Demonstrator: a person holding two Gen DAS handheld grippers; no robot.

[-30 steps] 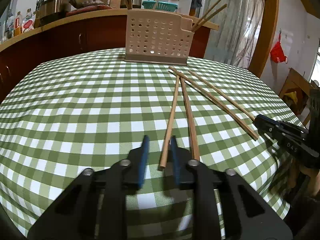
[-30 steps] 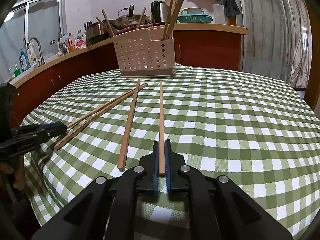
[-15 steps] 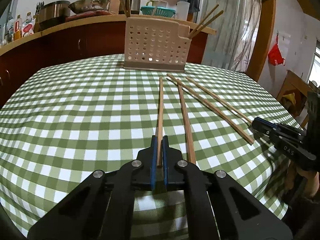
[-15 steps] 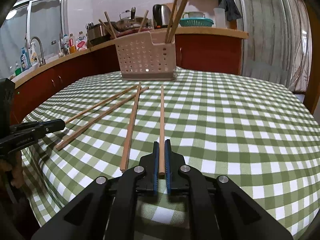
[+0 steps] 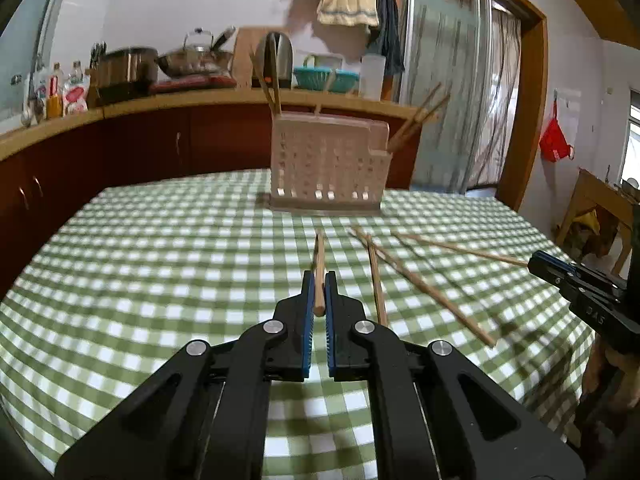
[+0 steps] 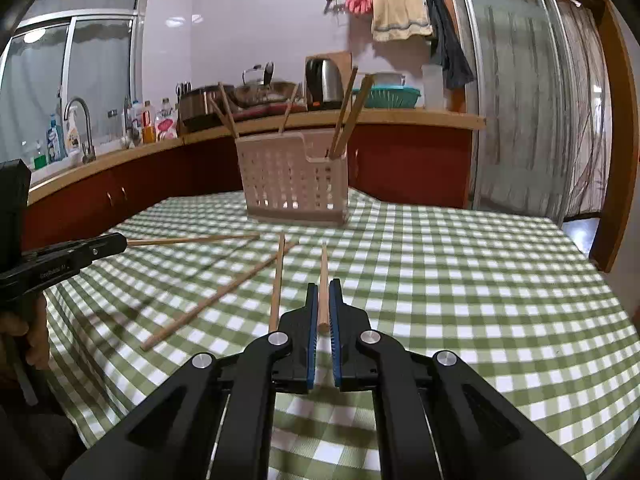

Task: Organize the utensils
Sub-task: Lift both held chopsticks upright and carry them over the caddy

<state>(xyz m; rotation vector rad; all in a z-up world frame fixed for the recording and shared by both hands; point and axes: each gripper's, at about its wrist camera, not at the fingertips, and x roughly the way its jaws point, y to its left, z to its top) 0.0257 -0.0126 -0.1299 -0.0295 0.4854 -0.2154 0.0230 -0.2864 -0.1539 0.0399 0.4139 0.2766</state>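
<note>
The far things on the counter (image 5: 168,100) are blurry, so the pots and bottles there are hard to make out. The holes of the basket (image 5: 328,160) are smeared too. A hand at the left edge of the right view is mostly cut off.

The chopsticks are long, thin, light brown wooden sticks. Some stand in the pale basket at the far side of the table (image 5: 160,260), which has a green and white checked cloth. Two loose chopsticks (image 5: 424,284) lie on the cloth between the tongs.

The left gripper (image 5: 319,292) is pressed together on one chopstick (image 5: 319,256). The stick pokes forward toward the basket, with its far end up off the cloth.

The right gripper (image 6: 323,300) is pinching another chopstick (image 6: 323,268) the same way. It also points at the basket.
</note>
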